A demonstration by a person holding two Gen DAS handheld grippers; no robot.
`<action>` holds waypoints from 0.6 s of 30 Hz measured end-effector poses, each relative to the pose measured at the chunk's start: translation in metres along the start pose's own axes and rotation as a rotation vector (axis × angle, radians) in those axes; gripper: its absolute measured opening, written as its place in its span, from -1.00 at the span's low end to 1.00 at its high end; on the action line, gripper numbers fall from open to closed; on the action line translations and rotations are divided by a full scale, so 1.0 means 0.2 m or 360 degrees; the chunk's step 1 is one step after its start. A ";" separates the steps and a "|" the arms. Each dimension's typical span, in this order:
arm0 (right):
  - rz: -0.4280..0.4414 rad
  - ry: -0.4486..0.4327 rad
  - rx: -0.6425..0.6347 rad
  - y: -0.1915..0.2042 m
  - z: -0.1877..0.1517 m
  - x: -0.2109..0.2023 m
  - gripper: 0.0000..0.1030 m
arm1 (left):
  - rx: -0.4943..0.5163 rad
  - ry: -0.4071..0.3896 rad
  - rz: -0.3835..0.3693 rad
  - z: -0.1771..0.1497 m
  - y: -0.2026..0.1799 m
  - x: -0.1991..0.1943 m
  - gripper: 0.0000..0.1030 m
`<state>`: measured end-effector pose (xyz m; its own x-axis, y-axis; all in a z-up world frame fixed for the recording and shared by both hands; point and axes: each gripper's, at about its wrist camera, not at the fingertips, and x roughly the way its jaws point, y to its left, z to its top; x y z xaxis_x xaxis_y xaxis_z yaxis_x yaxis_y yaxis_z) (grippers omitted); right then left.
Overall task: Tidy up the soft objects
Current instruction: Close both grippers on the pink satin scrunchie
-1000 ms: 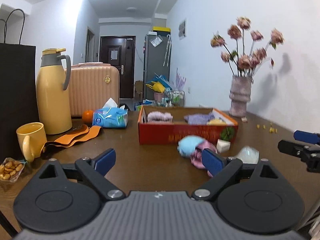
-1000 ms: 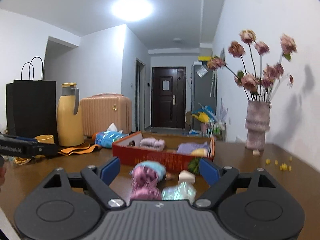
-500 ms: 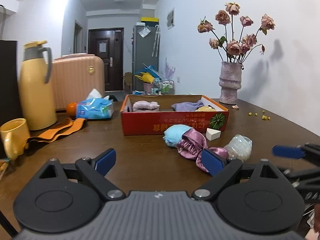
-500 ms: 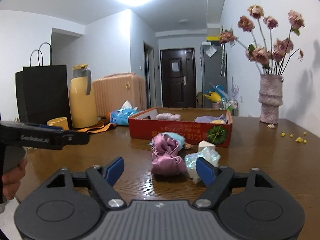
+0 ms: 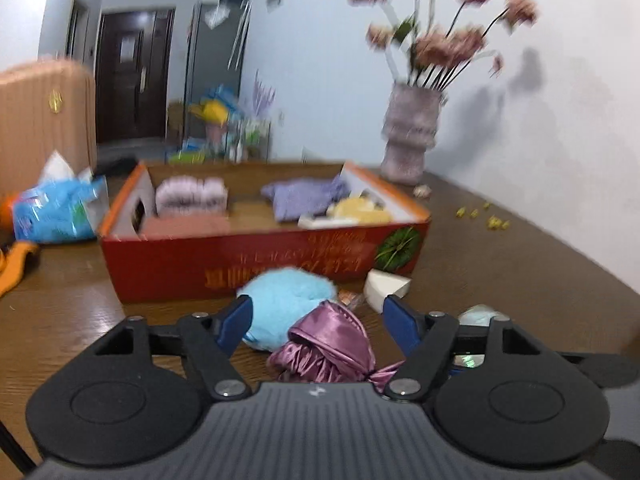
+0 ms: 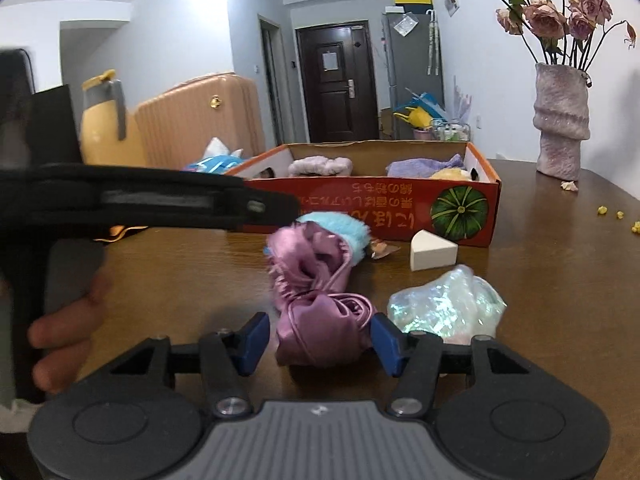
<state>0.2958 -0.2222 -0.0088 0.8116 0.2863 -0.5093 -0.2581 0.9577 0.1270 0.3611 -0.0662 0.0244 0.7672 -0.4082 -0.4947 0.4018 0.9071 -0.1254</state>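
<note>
A red cardboard box (image 5: 256,262) (image 6: 416,200) on the brown table holds a pink fluffy item (image 5: 190,196), a purple cloth (image 5: 304,196) and a yellow item (image 5: 356,210). In front of it lie a blue fluffy ball (image 5: 286,300) (image 6: 352,230), a pink satin cloth (image 5: 332,348) (image 6: 316,300), a white sponge wedge (image 5: 386,284) (image 6: 432,254) and an iridescent bundle (image 6: 444,304). My left gripper (image 5: 322,322) is open, its fingers either side of the satin cloth and blue ball. My right gripper (image 6: 320,340) is open around the satin cloth's near end.
A vase of dried roses (image 5: 408,136) (image 6: 560,120) stands at the back right by the wall. A blue tissue pack (image 5: 56,208), orange strap (image 5: 16,264), yellow flask (image 6: 102,120) and pink suitcase (image 6: 200,120) are on the left. The left gripper's body (image 6: 140,200) crosses the right wrist view.
Both grippers have moved forward and down towards the pile in front of the box. The satin cloth now lies between the fingers of both.
</note>
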 end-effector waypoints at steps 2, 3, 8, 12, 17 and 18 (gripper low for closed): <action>0.0019 0.0017 -0.0013 -0.01 0.00 0.01 -0.25 | -0.0057 0.0119 -0.0021 -0.01 0.03 0.07 -0.42; 0.0034 0.0019 -0.0017 -0.02 0.00 0.00 -0.25 | -0.0111 0.0148 -0.0059 -0.02 0.06 0.07 -0.44; 0.0085 0.0041 0.0009 -0.06 0.00 -0.08 -0.31 | -0.0262 0.0127 -0.0142 -0.13 0.12 -0.11 -0.52; 0.0188 0.0031 -0.0012 -0.03 0.02 -0.19 -0.23 | -0.0367 0.0101 -0.0033 -0.28 0.12 -0.26 -0.51; 0.0227 0.0028 0.0118 -0.04 0.05 -0.20 -0.22 | -0.0349 0.0099 0.0054 -0.39 0.09 -0.35 -0.51; 0.0196 0.0050 0.0119 -0.04 0.04 -0.18 -0.21 | -0.0336 0.0124 0.0052 -0.40 0.09 -0.36 -0.51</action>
<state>0.2721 -0.2393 0.0152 0.7591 0.4020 -0.5121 -0.3140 0.9151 0.2530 0.2730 -0.0132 -0.0121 0.7340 -0.3767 -0.5651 0.2578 0.9244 -0.2812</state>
